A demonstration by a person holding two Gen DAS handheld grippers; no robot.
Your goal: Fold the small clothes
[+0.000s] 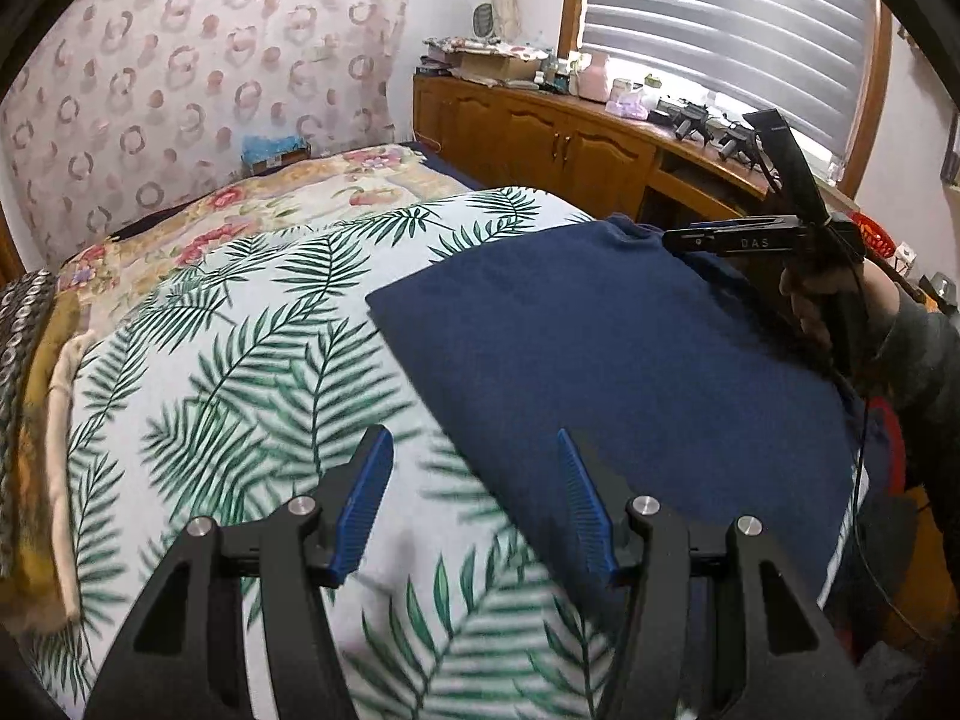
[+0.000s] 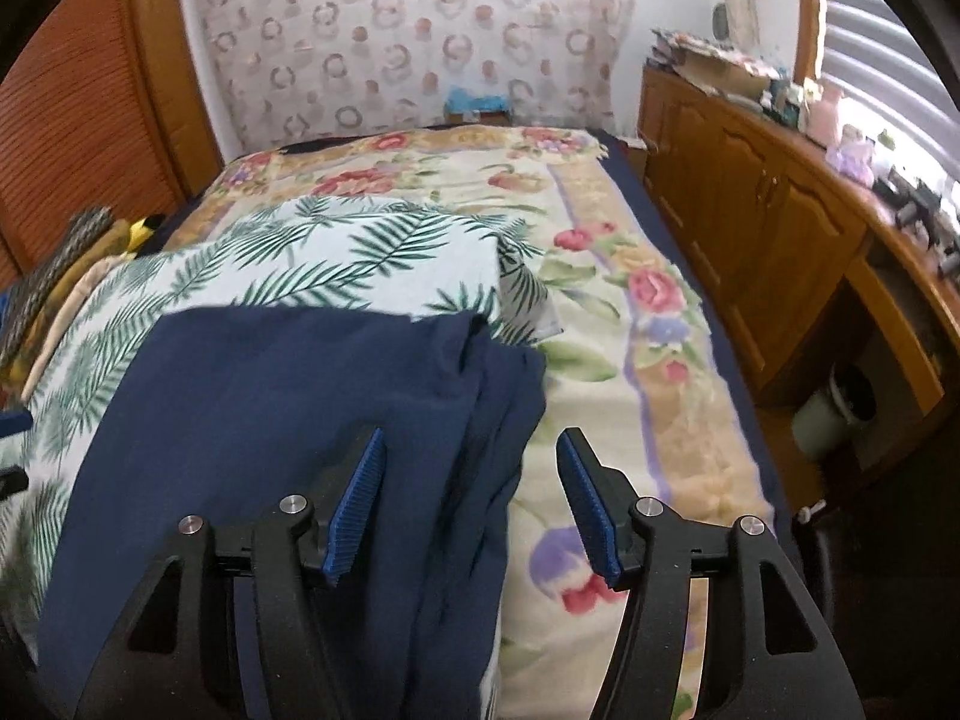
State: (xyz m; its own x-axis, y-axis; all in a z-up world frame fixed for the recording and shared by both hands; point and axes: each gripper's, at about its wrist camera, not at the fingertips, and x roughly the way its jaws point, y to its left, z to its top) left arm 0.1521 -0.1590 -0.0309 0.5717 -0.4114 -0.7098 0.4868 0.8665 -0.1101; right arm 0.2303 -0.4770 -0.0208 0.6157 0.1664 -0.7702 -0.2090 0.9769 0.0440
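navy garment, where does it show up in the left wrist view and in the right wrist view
Left wrist view: the navy garment fills the centre right, lying flat on the palm-leaf sheet, ahead of the right-hand finger of the open left gripper.
Right wrist view: the navy garment fills the lower left, its bunched folded edge running between the fingers of the open right gripper.
Shared landmark: the palm-leaf sheet, and the wooden cabinet on the right.

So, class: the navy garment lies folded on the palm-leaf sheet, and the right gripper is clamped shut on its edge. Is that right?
Not quite. The navy garment does lie folded on the palm-leaf sheet, but the right gripper is not clamped on it. The right wrist view shows its jaws standing apart, blue pads clear of the cloth's folded edge, which runs between them.
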